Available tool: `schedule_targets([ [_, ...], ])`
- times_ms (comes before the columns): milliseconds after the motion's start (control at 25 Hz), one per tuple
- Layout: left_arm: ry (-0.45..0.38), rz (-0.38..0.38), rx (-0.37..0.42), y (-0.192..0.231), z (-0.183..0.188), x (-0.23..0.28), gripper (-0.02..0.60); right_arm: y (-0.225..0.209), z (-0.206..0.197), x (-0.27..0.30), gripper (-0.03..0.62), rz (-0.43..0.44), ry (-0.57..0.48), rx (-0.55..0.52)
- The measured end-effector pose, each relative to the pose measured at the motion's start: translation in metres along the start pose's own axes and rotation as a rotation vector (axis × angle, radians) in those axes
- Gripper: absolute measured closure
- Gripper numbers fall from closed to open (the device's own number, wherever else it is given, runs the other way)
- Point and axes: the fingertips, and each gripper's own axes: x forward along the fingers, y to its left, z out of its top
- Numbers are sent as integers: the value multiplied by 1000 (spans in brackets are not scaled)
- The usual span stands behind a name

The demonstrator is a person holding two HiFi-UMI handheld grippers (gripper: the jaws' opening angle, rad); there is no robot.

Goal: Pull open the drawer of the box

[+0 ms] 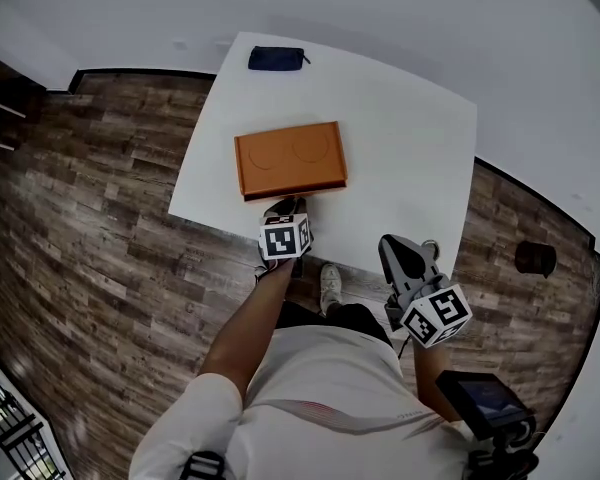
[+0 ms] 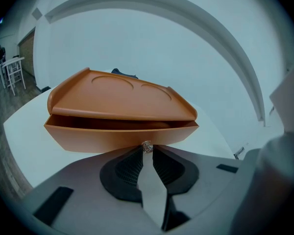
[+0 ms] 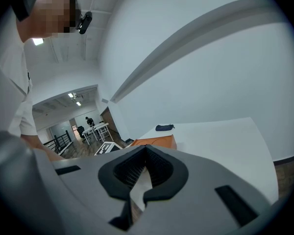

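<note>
Orange box (image 1: 290,158) sits mid table (image 1: 400,148), drawer (image 2: 120,136) cracked open a sliver. My left tool (image 1: 286,208) is pinching the small metal knob (image 2: 147,146) on the drawer front, and my right tool (image 3: 146,150) is pressed together, empty. I'd pull straight back, level and slow, so the knob doesn't slip and the box doesn't slide

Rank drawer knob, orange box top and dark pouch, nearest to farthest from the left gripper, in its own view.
1. Drawer knob: between the left gripper's jaw tips, centre.
2. Orange box top: behind and above the knob.
3. Dark pouch: beyond the box, far side of the table.
</note>
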Motion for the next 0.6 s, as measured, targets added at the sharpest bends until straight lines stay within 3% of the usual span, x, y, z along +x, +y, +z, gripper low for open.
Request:
schedule_targets([
  [360, -18, 40, -14, -5, -6, -2, 506, -19, 1, -13, 592, 14, 7, -2],
  [600, -2, 45, -21, -14, -30, -17, 506, -18, 2, -17, 592, 44, 7, -13],
])
